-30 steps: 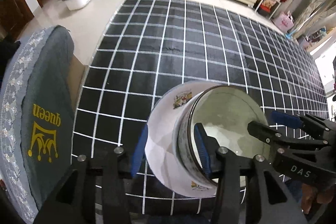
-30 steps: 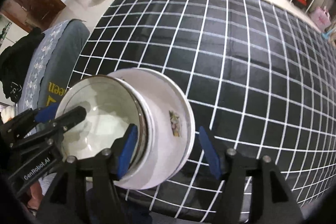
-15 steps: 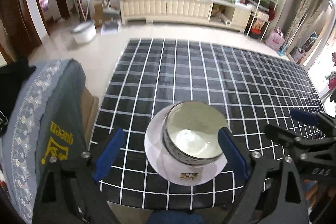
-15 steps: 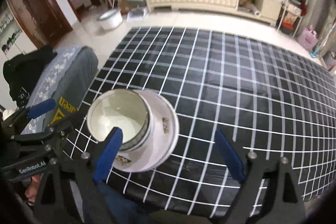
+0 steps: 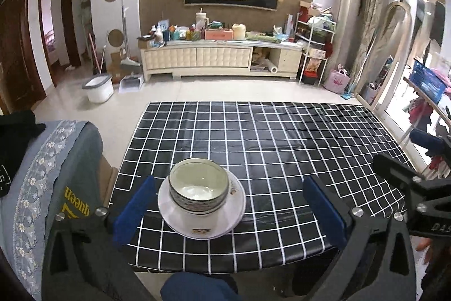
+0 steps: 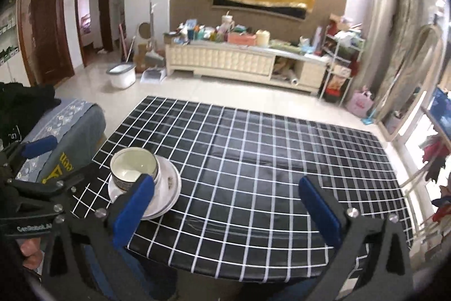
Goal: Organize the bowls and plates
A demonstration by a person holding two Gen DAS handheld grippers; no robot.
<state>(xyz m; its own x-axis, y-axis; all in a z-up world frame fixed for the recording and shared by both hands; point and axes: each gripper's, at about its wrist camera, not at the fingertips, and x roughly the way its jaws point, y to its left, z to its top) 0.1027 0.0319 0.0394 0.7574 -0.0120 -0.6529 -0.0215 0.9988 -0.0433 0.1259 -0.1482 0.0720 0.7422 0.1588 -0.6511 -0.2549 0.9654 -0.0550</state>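
Observation:
A bowl (image 5: 198, 189) with a dark patterned rim stands upright in a white plate (image 5: 235, 213) near the front left of the black checked table (image 5: 282, 148). The bowl (image 6: 132, 168) and plate (image 6: 170, 188) also show in the right wrist view. My left gripper (image 5: 229, 212) is open and empty, held above and in front of the stack with its blue pads wide on either side. My right gripper (image 6: 225, 209) is open and empty, to the right of the stack above the table's front edge.
A grey-covered chair (image 5: 56, 188) with yellow "queen" lettering stands at the table's left. The table's front edge (image 5: 225, 264) is just below the grippers. Beyond the table are tiled floor, a white bucket (image 5: 98, 88) and a cream sideboard (image 5: 220, 58).
Both grippers have let go of the bowl and plate, opened wide, and pulled back and up. The bowl and plate now rest on the table.

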